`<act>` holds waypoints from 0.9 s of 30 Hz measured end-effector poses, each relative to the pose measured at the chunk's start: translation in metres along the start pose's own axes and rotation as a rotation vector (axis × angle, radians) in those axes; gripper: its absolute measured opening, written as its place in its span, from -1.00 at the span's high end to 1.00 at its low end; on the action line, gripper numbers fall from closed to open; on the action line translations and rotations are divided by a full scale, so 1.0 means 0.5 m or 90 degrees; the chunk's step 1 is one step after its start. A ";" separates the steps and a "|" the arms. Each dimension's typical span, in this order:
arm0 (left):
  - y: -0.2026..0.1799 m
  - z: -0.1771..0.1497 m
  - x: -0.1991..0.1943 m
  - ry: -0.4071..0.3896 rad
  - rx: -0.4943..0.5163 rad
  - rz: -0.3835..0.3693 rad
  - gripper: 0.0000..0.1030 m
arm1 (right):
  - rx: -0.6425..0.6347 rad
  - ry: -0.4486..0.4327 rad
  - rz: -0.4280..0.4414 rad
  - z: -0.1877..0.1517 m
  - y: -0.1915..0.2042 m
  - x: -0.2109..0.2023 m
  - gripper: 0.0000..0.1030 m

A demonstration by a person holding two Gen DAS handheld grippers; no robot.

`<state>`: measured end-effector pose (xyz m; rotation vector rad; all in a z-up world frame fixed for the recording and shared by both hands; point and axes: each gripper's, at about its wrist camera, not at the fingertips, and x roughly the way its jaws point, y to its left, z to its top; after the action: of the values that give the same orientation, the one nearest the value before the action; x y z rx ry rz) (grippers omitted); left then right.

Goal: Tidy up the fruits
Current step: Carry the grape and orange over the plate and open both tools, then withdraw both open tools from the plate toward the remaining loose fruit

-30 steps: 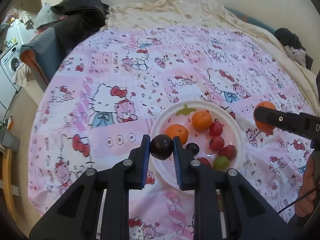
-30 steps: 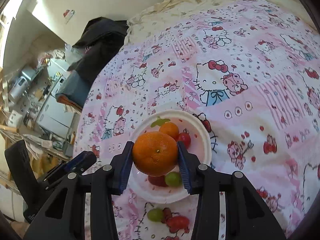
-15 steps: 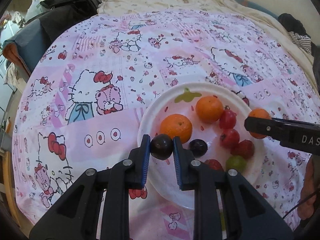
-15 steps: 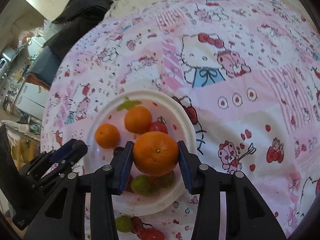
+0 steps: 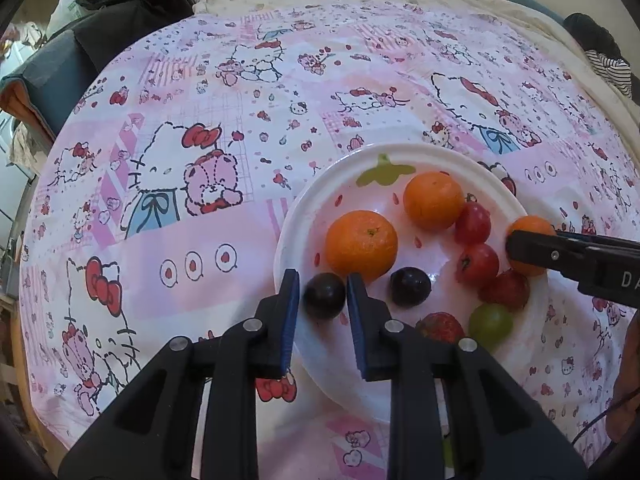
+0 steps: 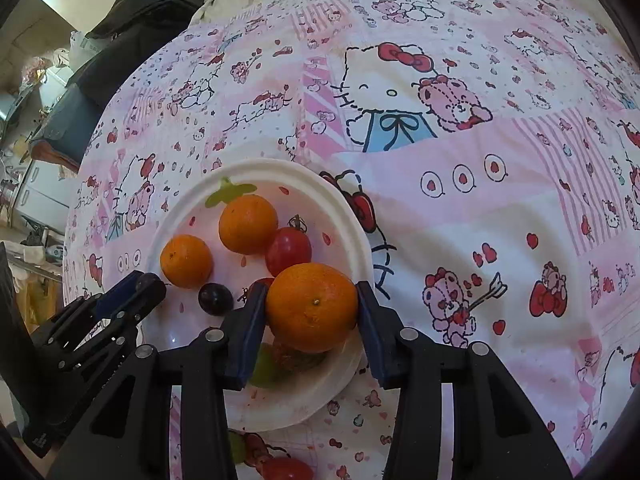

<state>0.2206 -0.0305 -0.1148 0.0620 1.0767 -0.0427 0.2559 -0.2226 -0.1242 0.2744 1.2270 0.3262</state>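
A white plate (image 5: 304,216) lies on the pink Hello Kitty bedspread and holds two oranges (image 5: 361,246), cherry tomatoes (image 5: 477,266), a dark grape (image 5: 411,286) and a green grape (image 5: 490,321). My left gripper (image 5: 323,295) stands over the plate's near-left rim with a second dark grape (image 5: 324,295) between its fingers, and small gaps show on both sides of the grape. My right gripper (image 6: 311,307) is shut on a large orange (image 6: 312,307) just above the plate's (image 6: 352,216) right side. It shows in the left wrist view too (image 5: 528,250).
A green grape (image 6: 237,446) and red tomatoes (image 6: 286,467) lie on the bedspread just in front of the plate. Dark clothes (image 5: 132,4) are piled at the bed's far left, a striped garment (image 5: 610,68) at the far right. The bed edge drops off at the left.
Both grippers have come down closer to the plate. The left jaws have parted slightly around the dark grape. The right gripper has moved with its orange over the plate's right side.
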 end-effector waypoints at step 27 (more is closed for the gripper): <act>0.011 0.006 -0.088 -0.038 -0.033 -0.034 -0.47 | -0.011 -0.071 0.032 0.004 0.049 -0.105 -0.66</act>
<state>0.2025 -0.0250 -0.0745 -0.0143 1.0185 -0.0643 0.2397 -0.2203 -0.0687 0.3049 1.1083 0.3605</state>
